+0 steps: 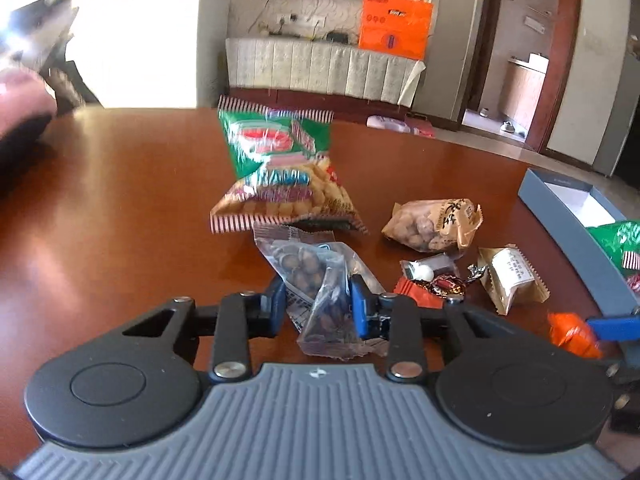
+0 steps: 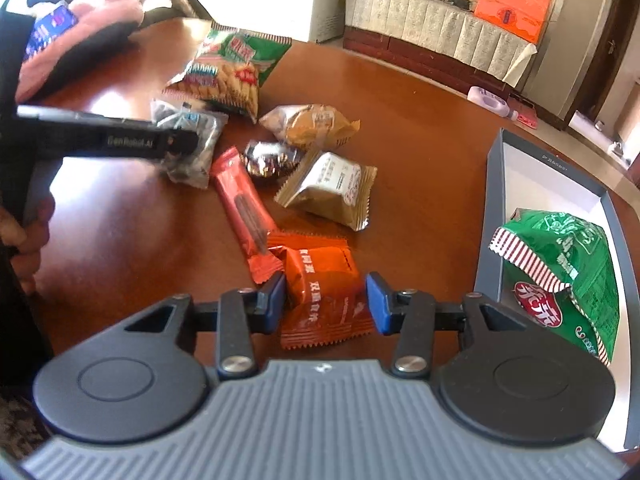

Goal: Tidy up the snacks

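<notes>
In the left wrist view my left gripper (image 1: pixel 319 302) is shut on a clear packet of brown nuts (image 1: pixel 308 276), its blue pads pinching the packet's middle just above the brown table (image 1: pixel 120 200). From the right wrist view the same packet (image 2: pixel 200 132) shows at the tip of the left gripper's black arm. My right gripper (image 2: pixel 327 300) is shut on an orange snack packet (image 2: pixel 320 280), low over the table. To the right stands a grey box (image 2: pixel 494 200) with a white inside, holding a green snack bag (image 2: pixel 560 272).
Loose on the table lie a green cracker bag (image 2: pixel 232 68), a brown nut bag (image 2: pixel 312 124), a gold-wrapped cake (image 2: pixel 332 192), a red stick packet (image 2: pixel 244 208) and a foil candy (image 2: pixel 272 158). A person's pink sleeve (image 2: pixel 92 16) rests at the far left edge.
</notes>
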Available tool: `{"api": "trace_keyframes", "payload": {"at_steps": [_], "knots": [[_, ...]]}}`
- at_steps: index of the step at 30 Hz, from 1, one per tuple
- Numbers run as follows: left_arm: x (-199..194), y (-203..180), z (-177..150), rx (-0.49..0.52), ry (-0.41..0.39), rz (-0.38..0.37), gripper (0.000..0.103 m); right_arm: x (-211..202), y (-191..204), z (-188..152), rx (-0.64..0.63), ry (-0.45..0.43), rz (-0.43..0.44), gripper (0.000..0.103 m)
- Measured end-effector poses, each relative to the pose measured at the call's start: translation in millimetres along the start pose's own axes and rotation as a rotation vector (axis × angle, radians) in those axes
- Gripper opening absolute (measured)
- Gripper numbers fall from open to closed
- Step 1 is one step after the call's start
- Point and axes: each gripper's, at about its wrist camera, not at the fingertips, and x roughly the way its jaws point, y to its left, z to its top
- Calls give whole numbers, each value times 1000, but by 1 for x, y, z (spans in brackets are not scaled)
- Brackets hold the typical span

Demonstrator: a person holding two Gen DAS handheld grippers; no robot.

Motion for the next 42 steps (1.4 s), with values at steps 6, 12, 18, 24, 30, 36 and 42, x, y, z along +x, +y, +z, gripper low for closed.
{"api": "trace_keyframes", "payload": {"at_steps": [6, 12, 18, 24, 30, 36, 42], "knots": [[-15, -7, 3, 39, -43, 16, 37, -13, -4, 2, 45, -38, 23, 46], [-25, -16, 4, 65, -62, 25, 37, -22, -5, 6, 54, -63, 32, 46], [-34, -27, 6, 97, -88, 24, 37, -36, -9, 9, 75, -103, 38, 46], [-43, -39, 7, 117, -103, 8, 37, -47, -15, 9, 96, -137, 46, 46], [-46, -54, 6, 142, -105, -11, 37, -55, -21, 8, 110, -159, 48, 46], [-49, -67, 3, 173, -111, -27, 37, -63, -30, 7, 133, -192, 47, 46], [-47, -76, 2, 187, -107, -35, 37, -68, -37, 5, 151, -213, 45, 46]]}}
